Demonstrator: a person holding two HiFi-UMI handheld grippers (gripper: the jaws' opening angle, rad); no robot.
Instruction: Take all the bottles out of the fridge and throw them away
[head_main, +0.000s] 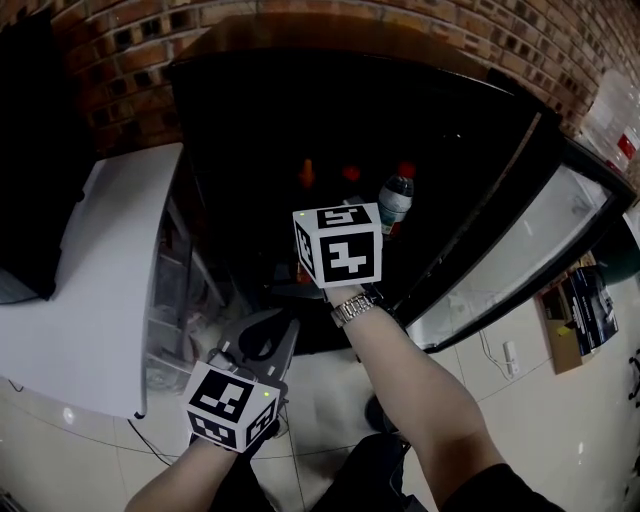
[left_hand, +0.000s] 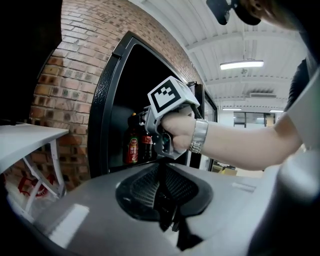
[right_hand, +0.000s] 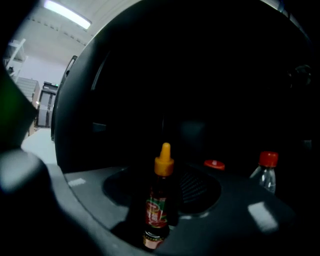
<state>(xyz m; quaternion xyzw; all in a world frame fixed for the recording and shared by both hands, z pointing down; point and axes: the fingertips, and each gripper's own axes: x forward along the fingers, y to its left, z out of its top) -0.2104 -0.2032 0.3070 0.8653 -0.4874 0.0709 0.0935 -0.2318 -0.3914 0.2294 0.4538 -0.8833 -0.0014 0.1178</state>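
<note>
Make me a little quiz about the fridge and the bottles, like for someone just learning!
1. True or false: the fridge door is shut.
2. In the right gripper view, one bottle shows between the jaws of the right gripper. What colour is its cap? A) orange B) blue C) green
3. Fill in: the jaws of the left gripper are ___ (apart or together).

Key: 1 false, it stands open; 2 A; 3 together.
</note>
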